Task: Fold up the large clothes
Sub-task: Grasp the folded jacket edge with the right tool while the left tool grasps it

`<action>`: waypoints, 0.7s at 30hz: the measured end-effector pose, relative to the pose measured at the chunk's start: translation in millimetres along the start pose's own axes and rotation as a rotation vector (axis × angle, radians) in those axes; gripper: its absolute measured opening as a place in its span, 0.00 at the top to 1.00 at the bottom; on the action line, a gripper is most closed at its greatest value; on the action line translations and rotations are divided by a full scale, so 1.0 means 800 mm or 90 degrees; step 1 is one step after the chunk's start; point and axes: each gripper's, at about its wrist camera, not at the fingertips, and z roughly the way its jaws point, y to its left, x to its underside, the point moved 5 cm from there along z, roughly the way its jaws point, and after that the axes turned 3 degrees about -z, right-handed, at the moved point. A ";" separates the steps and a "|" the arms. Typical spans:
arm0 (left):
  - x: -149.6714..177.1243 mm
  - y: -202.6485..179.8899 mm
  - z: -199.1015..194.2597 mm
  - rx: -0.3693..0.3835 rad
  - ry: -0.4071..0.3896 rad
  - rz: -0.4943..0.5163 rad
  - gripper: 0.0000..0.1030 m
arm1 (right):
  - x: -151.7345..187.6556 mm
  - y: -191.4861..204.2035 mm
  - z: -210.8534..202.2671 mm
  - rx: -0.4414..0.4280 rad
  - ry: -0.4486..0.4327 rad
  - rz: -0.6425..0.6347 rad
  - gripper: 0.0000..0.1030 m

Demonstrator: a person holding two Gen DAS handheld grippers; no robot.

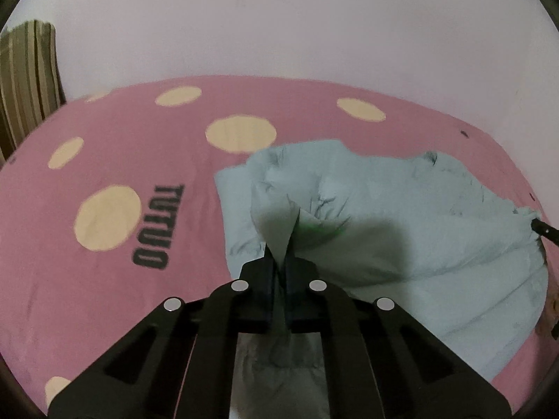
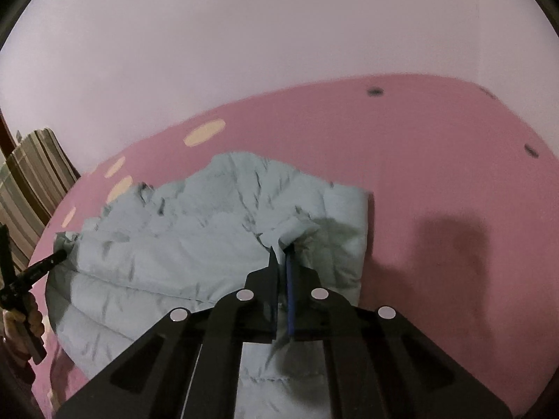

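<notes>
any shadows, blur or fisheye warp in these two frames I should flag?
Left wrist: fisheye bows the pink bedsheet; a dark shadow falls on the pale green padded jacket beyond the left gripper; spots look slightly soft. Right wrist: same bowing, black corner vignette, a blocky shadow on the sheet right of the right gripper; no glare.

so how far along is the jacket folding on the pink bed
Early. Done: both grips are set, the left gripper and right gripper each shut on an edge of the pale quilted jacket. In hand: lifting those edges. Left: it lies rumpled on the pink sheet, with no neat fold visible yet.
</notes>
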 end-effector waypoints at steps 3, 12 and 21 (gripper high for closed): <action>-0.027 -0.005 -0.017 -0.010 -0.035 0.000 0.96 | -0.025 0.006 -0.015 -0.002 -0.035 -0.004 0.97; -0.121 -0.021 0.042 -0.074 -0.046 -0.006 0.96 | -0.108 0.002 0.034 0.023 -0.057 0.015 0.97; -0.109 -0.021 0.159 -0.150 0.034 0.016 0.96 | -0.101 -0.013 0.146 0.072 0.028 0.014 0.97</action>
